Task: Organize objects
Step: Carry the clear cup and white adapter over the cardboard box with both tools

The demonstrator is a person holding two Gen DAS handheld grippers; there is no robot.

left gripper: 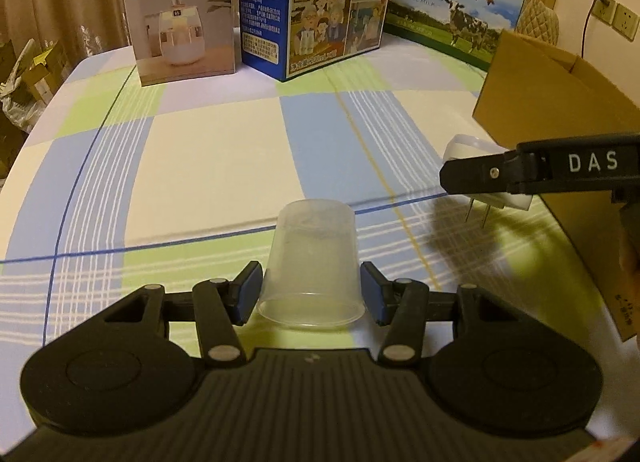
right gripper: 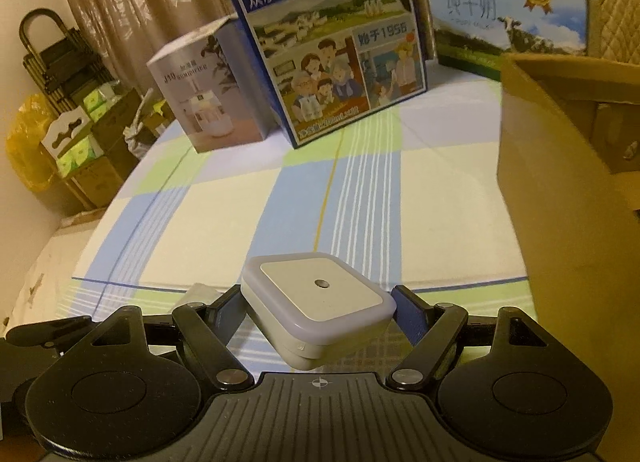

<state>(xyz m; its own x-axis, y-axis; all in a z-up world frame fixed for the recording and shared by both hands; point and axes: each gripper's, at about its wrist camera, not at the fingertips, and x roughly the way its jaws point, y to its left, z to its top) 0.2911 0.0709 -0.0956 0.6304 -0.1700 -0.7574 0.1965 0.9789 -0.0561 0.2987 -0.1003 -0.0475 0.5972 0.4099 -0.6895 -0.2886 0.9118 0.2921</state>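
A clear plastic cup (left gripper: 312, 258) lies sideways between the pads of my left gripper (left gripper: 310, 292), its rim toward the camera. The gripper is shut on it and holds it above the checked tablecloth (left gripper: 208, 149). My right gripper (right gripper: 318, 302) is shut on a white square night light (right gripper: 320, 290) with a small round sensor on its face. In the left wrist view the right gripper's finger (left gripper: 472, 177) reaches in from the right, and the night light's (left gripper: 464, 145) two metal prongs (left gripper: 476, 213) point down. An open cardboard box (left gripper: 540, 101) (right gripper: 560, 181) stands just right of it.
A humidifier box (left gripper: 180, 21), a blue milk case (left gripper: 320, 9) and a pure milk case (left gripper: 452, 9) stand along the far edge of the table. Stacked boxes and bags (right gripper: 72, 121) sit on the floor to the left. Wall sockets (left gripper: 616, 15) are at far right.
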